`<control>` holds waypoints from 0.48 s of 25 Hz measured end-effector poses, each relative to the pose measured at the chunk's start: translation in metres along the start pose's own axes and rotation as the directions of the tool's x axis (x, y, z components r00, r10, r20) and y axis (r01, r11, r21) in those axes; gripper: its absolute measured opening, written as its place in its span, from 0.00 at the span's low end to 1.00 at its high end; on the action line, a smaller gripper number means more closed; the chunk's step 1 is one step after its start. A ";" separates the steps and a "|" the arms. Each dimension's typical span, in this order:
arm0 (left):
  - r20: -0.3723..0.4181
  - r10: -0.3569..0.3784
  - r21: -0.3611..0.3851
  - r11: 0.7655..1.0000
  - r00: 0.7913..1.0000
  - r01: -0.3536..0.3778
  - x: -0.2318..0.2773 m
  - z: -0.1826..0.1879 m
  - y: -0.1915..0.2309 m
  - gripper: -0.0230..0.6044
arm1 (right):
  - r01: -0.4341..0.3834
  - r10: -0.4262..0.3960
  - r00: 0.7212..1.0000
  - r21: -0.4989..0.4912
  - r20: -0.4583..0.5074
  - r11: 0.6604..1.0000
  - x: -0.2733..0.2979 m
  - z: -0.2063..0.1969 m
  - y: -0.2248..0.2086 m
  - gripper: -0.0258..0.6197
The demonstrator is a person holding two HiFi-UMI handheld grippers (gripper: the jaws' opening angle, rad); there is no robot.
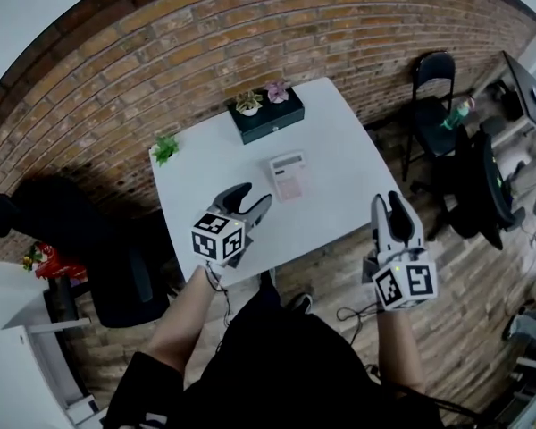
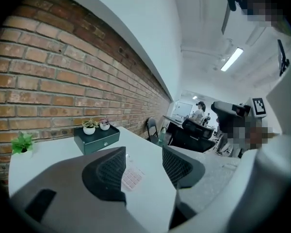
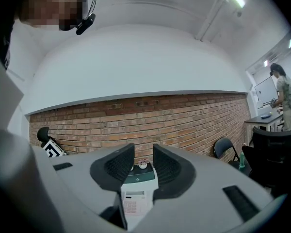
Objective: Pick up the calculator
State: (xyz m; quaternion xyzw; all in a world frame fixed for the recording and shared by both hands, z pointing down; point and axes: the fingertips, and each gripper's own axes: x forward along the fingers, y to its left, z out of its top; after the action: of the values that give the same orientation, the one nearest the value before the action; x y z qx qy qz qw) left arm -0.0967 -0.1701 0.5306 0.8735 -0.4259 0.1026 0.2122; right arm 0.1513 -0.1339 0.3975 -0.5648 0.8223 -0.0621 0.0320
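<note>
while the calculator [image 1: 288, 175] lies flat near the middle of the white tabletop [image 1: 348, 186], pink keys up and display turned to the far side, neither pair of tongs has reached it. the left tongs [image 1: 250, 206] hang over the near part of the tabletop, tilted down and aimed at the calculator's near left corner. their jaws stand apart with nothing between them, and the left gripper view shows the calculator through that gap, ahead of the tips. this looks like an approach with the opening set ready to straddle the body. whether the lower jaw already brushes the surface is hard to say from the head view; it seems to be just above it.

the right tongs [image 1: 391, 206] are held off the tabletop's near right edge, roughly level, jaws likewise wide apart and empty. their own view lines up the calculator and, behind it, the dark box [image 1: 268, 119], so they seem parked in reserve or waiting to steady the far side.

the box sits at the far edge with two small potted plants [image 1: 248, 104] on its lid, and a strip of bare tabletop separates it from the calculator. that leaves room to come in from the near side. because the calculator is thin and lies flat, a grip probably has to take it across its side edges, low against the surface.
</note>
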 end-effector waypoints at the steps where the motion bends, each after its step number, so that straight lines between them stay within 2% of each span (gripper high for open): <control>1: -0.012 -0.013 -0.006 1.000 1.000 0.013 0.009 -0.002 0.007 0.41 | 0.007 -0.007 1.000 -0.002 -0.002 1.000 0.006 0.000 0.001 0.23; 7: -0.091 -0.081 -0.017 0.997 0.993 0.080 0.057 -0.012 0.054 0.41 | 0.040 -0.040 0.999 -0.009 -0.036 0.999 0.045 -0.007 0.012 0.23; 12: -0.173 -0.125 -0.029 0.992 0.977 0.122 0.095 -0.030 0.087 0.41 | 0.052 -0.053 0.997 -0.022 -0.061 0.998 0.068 -0.015 0.022 0.23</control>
State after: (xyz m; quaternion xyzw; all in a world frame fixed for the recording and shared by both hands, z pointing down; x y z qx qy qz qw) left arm -0.1067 -0.2704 0.6156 0.8840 -0.3514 0.1617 0.2625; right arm 0.1048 -0.1881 0.4106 -0.5844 0.8083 -0.0722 -0.0007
